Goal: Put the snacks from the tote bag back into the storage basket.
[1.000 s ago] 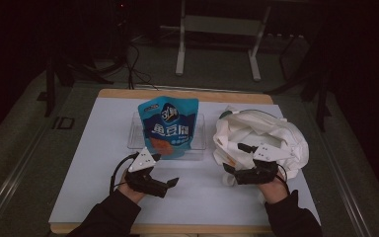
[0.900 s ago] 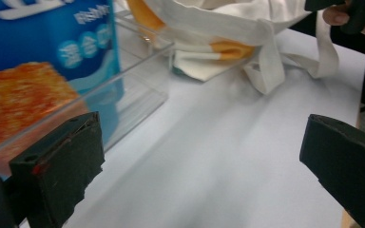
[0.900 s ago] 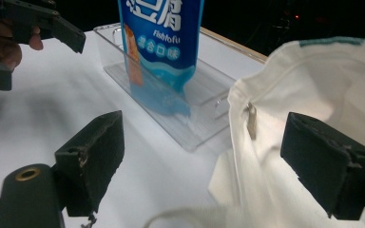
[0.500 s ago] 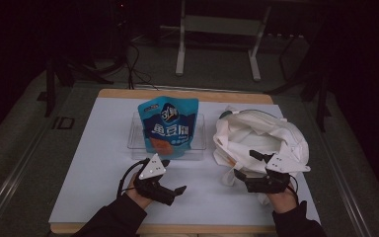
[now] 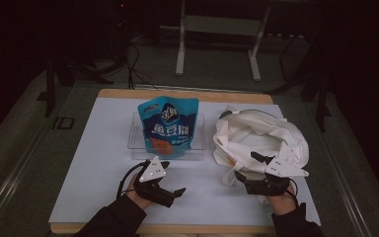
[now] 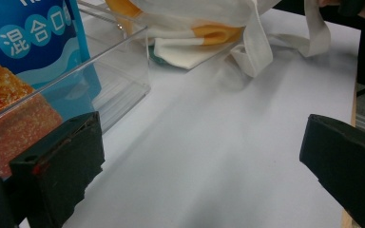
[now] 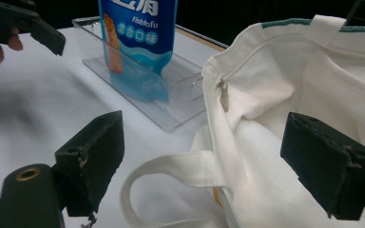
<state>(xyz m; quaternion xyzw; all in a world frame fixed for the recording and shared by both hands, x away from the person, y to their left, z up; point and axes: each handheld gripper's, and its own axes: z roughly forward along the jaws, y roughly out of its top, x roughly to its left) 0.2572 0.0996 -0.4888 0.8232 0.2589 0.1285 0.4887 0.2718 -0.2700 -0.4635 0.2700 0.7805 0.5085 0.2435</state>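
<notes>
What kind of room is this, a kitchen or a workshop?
Probably a recording lab: a lit table in a dark room, cables on the floor, and staged props, a snack bag and a cloth bag.

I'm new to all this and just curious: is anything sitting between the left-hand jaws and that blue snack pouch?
Yes. The blue snack pouch stands inside a clear plastic tray, whose near wall lies between it and the left gripper. Its jaws are open, beside the tray over bare white table.
</notes>
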